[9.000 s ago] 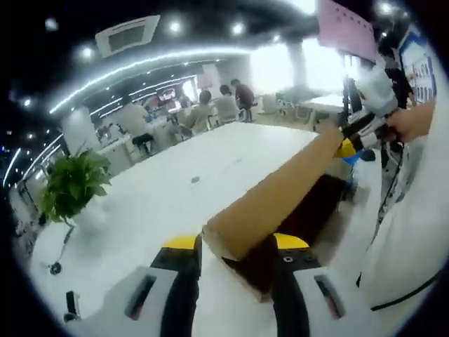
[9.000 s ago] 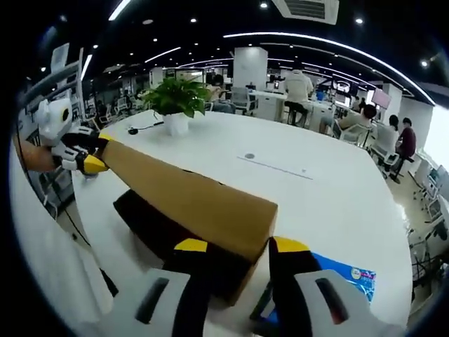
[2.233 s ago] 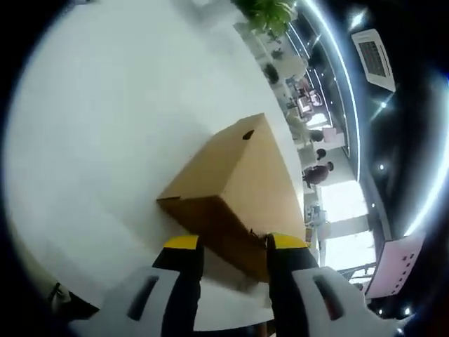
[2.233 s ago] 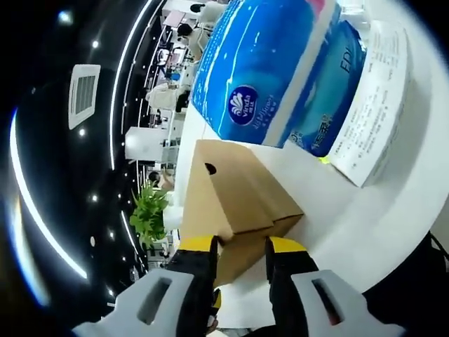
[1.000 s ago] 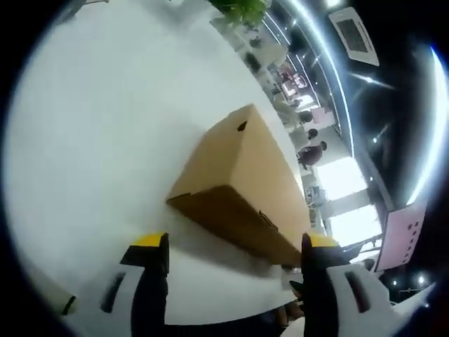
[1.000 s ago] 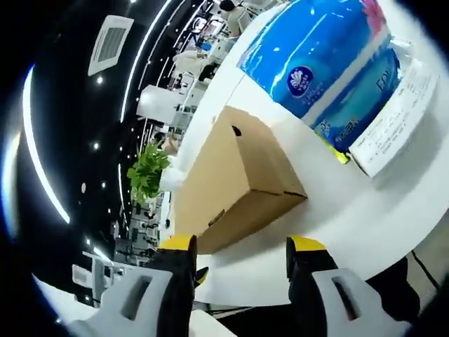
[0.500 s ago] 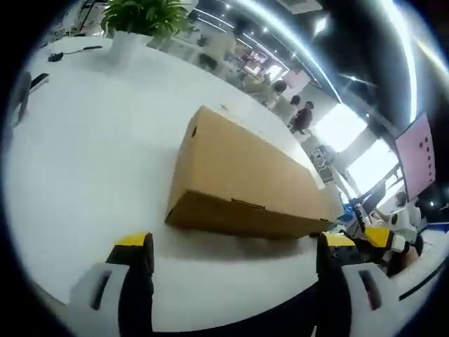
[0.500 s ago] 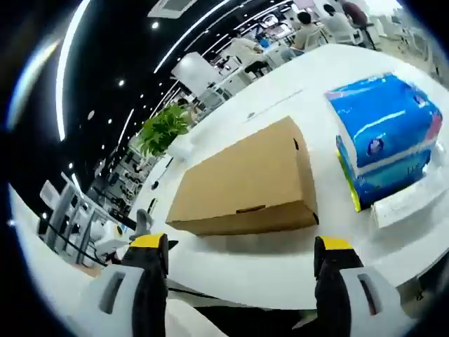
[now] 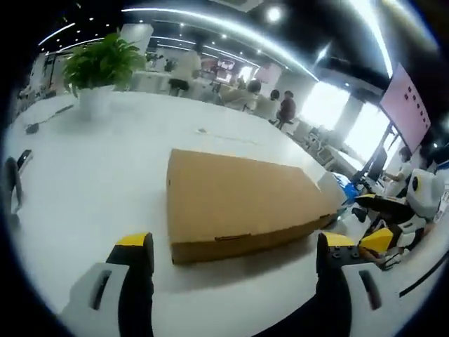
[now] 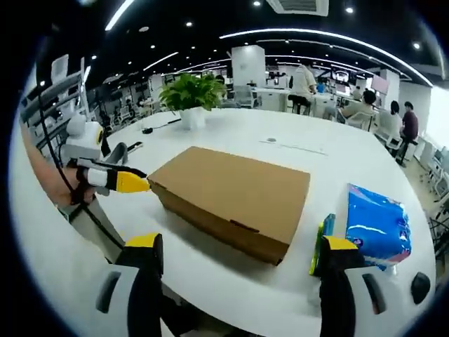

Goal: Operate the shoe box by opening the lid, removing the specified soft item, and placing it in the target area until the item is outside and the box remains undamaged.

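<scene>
The brown cardboard shoe box (image 9: 238, 200) lies flat on the white table (image 9: 91, 175) with its lid down. My left gripper (image 9: 235, 242) is open wide, its jaws standing either side of the box's near long side without touching it. In the right gripper view the same box (image 10: 235, 193) sits ahead of my open right gripper (image 10: 242, 244). The left gripper's yellow tip (image 10: 126, 182) is close to the box's left corner. The right gripper's yellow tip (image 9: 379, 240) is beside the box's right end. No soft item can be seen outside the box; its inside is hidden.
A blue tissue pack (image 10: 379, 225) lies on the table right of the box. A potted plant (image 10: 191, 91) stands at the far side of the table. A person's hand (image 10: 66, 186) holds the left gripper. People sit at desks (image 9: 270, 105) behind.
Both views have rolled level and pulled back from the box. Both grippers, shut on the box's ends 2.2 s ago, are now open wide. The box rests shut on the table.
</scene>
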The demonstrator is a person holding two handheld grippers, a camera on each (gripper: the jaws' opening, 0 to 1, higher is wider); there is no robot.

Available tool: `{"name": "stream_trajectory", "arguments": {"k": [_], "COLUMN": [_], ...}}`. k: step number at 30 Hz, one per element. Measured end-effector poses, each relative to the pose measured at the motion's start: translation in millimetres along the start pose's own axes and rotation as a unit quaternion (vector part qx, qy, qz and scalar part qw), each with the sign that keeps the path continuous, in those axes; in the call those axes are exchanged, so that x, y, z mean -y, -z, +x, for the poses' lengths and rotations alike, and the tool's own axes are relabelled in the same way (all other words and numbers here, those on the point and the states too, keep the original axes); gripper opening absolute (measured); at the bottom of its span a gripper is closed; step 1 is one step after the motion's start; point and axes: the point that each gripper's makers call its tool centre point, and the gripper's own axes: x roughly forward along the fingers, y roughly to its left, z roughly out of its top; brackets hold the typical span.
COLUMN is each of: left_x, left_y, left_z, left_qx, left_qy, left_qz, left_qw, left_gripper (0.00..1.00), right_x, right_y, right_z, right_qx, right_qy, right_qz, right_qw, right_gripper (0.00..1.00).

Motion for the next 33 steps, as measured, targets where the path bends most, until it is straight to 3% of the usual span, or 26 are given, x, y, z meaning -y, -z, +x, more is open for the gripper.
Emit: {"name": "stream_trajectory", "arguments": {"k": [2,4,6,9,11,13,16,19,21,22,27,29,33], "left_x": [0.2,0.9,1.0,2.7,2.3,-0.9,-2.7,-1.1,-3.9,-8.2,-9.5,-12.3,-11.2], "left_y": [-0.4,-3.7,-8.4,-4.7,-3.5,-0.2,-2.6,-0.5,1.4,3.9,1.8,8.0,16.2], "left_z": [2,4,6,12,14,18,20,22,24,24,26,25,26], "left_qx": [0.000,0.008,0.007,-0.010,-0.016,-0.035,-0.035,-0.044,-0.043,-0.049,-0.034,-0.051,-0.059], "left_qy": [-0.003,-0.004,-0.009,-0.004,-0.004,-0.005,-0.006,0.002,0.002,-0.008,-0.006,-0.014,-0.006], "left_qz": [0.006,0.012,0.057,0.093,0.094,0.075,0.091,0.114,0.111,0.080,0.098,0.124,0.124], "left_qw": [1.0000,0.9999,0.9983,0.9956,0.9954,0.9966,0.9953,0.9924,0.9929,0.9955,0.9946,0.9909,0.9905], "left_gripper": [0.99,0.99,0.98,0.96,0.96,0.97,0.96,0.97,0.92,0.90,0.91,0.90,0.92], "right_x": [6,5,6,12,16,27,26,23,19,18,26,26,22], "right_y": [0.8,1.2,0.8,5.4,6.3,15.6,5.0,-0.4,0.5,1.5,-2.5,0.3,5.3], "right_z": [2,3,7,14,18,25,28,29,32,35,46,50,54], "right_qx": [-0.005,-0.007,-0.009,-0.020,-0.023,-0.063,-0.042,-0.031,-0.028,-0.024,-0.026,-0.035,-0.043], "right_qy": [0.014,0.013,0.010,0.016,0.021,0.035,0.028,0.022,0.012,0.008,0.006,-0.002,-0.019], "right_qz": [-0.024,-0.023,-0.030,-0.048,-0.054,-0.088,-0.061,-0.075,-0.085,-0.088,-0.092,-0.093,-0.111], "right_qw": [0.9996,0.9996,0.9995,0.9985,0.9981,0.9935,0.9968,0.9964,0.9959,0.9958,0.9954,0.9950,0.9926], "right_gripper": [0.98,0.99,1.00,1.00,1.00,0.99,0.99,0.99,0.99,0.98,0.98,0.99,1.00]}}
